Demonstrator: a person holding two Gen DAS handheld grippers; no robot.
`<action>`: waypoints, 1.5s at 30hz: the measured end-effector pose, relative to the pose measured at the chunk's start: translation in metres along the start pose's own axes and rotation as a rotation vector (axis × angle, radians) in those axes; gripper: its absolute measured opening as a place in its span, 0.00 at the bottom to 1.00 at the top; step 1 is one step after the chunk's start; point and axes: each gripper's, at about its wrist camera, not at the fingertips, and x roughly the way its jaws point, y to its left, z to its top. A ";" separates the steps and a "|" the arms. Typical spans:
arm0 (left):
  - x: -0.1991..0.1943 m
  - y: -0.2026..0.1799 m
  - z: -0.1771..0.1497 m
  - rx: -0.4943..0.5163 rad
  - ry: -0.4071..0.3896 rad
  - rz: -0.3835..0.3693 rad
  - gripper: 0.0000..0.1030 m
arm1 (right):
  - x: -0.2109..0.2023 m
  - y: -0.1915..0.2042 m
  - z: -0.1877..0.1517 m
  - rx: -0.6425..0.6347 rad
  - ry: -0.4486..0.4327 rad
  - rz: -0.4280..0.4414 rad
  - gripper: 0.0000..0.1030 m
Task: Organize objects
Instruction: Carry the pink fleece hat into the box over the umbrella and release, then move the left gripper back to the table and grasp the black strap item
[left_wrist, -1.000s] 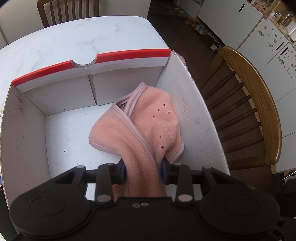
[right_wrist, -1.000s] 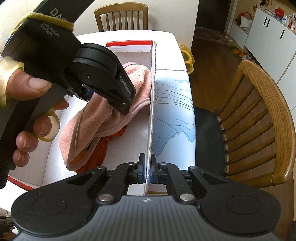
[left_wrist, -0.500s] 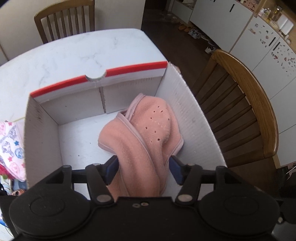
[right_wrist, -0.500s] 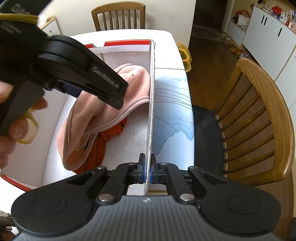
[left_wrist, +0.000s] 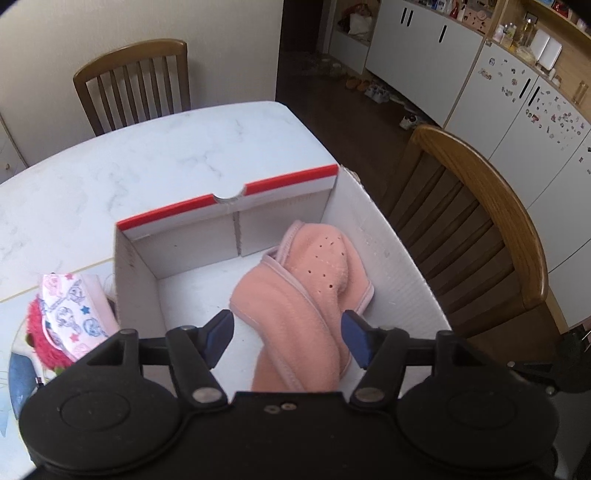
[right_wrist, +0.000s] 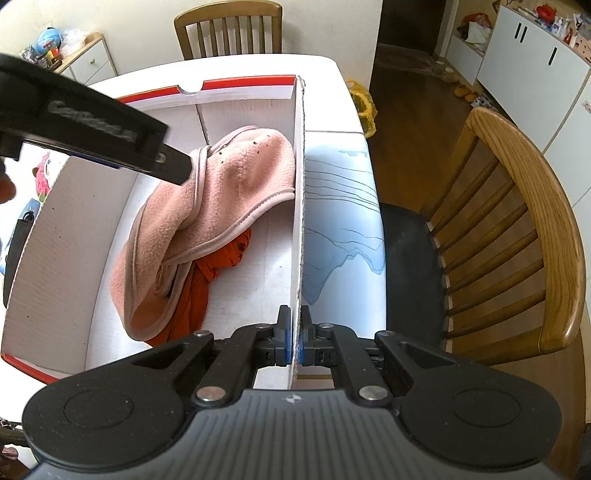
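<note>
- pink fleece garment (left_wrist: 295, 295) lying inside white cardboard box (left_wrist: 399, 273), draped over orange cloth (right_wrist: 199, 291).
- left gripper (left_wrist: 288, 339) jaws just opening, spread clear of fleece, nothing held.
- right gripper (right_wrist: 294, 336) clamped on box side wall.

Both wrist views look steeply down, close over the open white cardboard box with red rim (left_wrist: 284, 181) (right_wrist: 243, 83); both share its crumpled pink fleece garment (left_wrist: 303, 295) (right_wrist: 207, 221).
</note>
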 end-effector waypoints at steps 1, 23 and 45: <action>-0.003 0.002 -0.001 0.000 -0.005 -0.001 0.62 | 0.000 0.000 0.000 0.000 0.001 -0.001 0.03; -0.055 0.078 -0.024 -0.042 -0.126 0.035 0.98 | 0.001 0.005 0.003 0.021 0.021 -0.035 0.03; -0.035 0.225 -0.076 -0.161 -0.060 0.176 0.99 | -0.004 0.021 0.007 0.060 0.064 -0.092 0.04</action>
